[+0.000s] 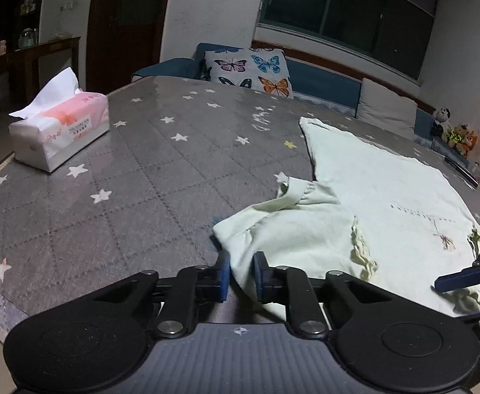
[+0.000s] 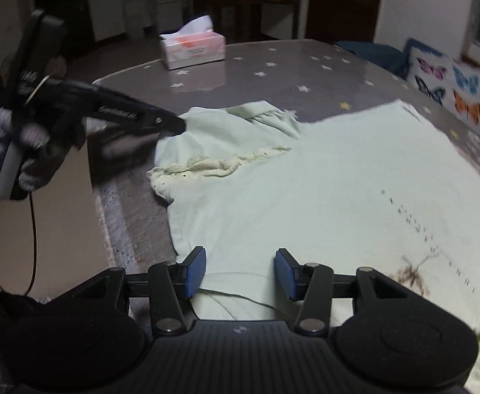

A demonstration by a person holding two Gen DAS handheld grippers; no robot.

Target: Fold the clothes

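Up close in the left wrist view, the left gripper (image 1: 241, 271) pinches a sleeve of the pale green garment (image 1: 387, 197), which lies spread on the star-patterned grey table cover (image 1: 125, 164), well apart from the tissue pack (image 1: 61, 124) at the cover's far left. Seen from the right wrist view, the right gripper (image 2: 239, 272) hangs with jaws apart just above the garment's (image 2: 305, 180) near edge, gripping nothing, while the left gripper (image 2: 174, 124) clamps the sleeve tip nearer the tissue pack (image 2: 192, 49).

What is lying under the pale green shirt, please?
The shirt lies on the grey star-patterned table cover. The left gripper pinches its sleeve. Anything beneath the fabric is hidden.
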